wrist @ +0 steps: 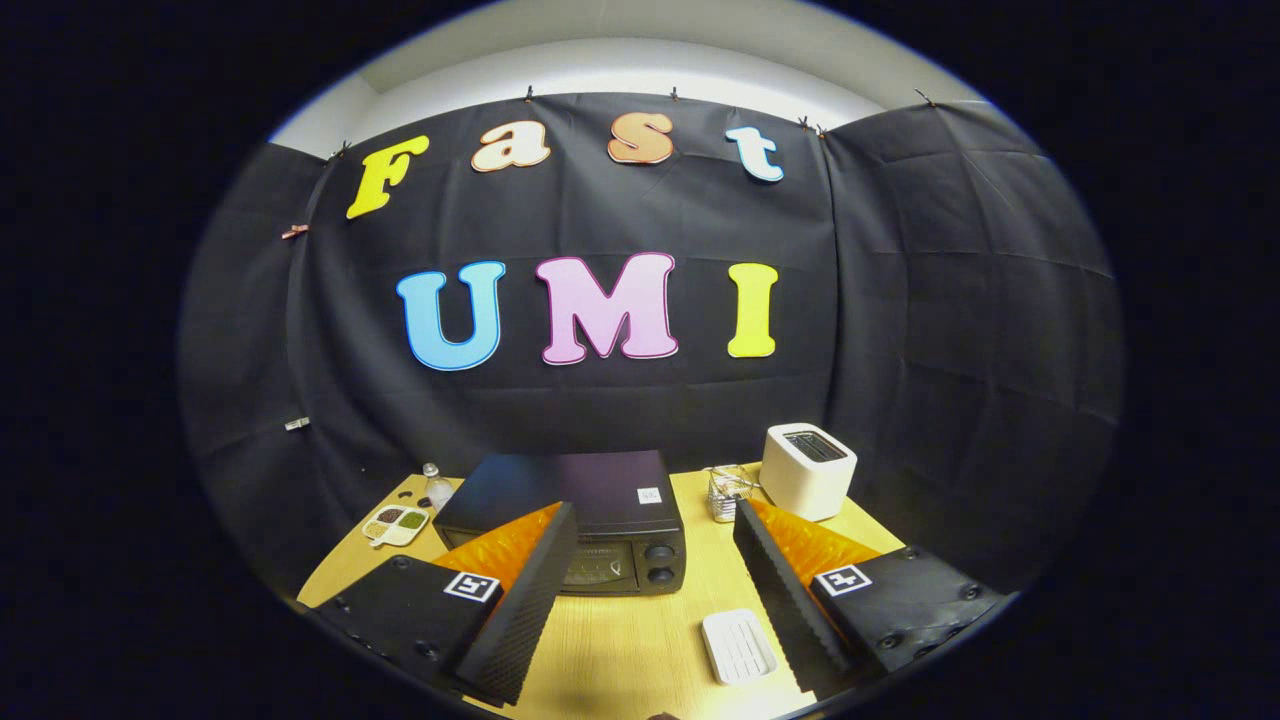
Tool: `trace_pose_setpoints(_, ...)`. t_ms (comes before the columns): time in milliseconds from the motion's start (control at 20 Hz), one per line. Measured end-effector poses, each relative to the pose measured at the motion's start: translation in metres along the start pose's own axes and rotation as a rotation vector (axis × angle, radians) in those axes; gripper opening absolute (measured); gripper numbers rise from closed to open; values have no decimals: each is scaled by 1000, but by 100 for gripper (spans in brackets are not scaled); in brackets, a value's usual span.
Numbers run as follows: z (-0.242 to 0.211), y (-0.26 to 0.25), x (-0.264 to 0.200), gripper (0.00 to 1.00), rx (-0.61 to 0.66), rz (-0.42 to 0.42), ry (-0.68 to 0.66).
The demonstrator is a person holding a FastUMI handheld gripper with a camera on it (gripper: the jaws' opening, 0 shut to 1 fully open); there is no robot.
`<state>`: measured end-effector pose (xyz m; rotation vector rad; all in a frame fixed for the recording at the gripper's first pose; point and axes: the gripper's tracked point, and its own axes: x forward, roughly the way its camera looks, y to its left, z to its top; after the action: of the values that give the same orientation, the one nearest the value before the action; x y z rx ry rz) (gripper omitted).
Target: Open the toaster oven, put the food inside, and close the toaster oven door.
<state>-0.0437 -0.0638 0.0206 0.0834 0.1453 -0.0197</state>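
We see the oven standing on the table, beyond the fingertips and roughly between them, its door shut. Only part of its front shows: the left finger covers the left portion of the door, so we cannot make out the handle clearly. Two round knobs sit one above the other at its right end. A small pale sticker on the top is too small to read.

The gripper hangs above the table with its fingers spread wide, nothing between them and nothing touched. The right finger hides the table behind it.

Just ahead of the right finger's inner side lies a white ribbed dish; we cannot tell whether it holds any food. Behind the oven's right side stands a small wire basket, partly cut off by the finger, and next to it a white toaster. At the far left lie a divided tray with dark and green fillings and a small clear bottle, both hard to make out.
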Motion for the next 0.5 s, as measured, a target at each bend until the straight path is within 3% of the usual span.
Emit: trace_pose_setpoints(500,1,24,3,98,6,36,24)
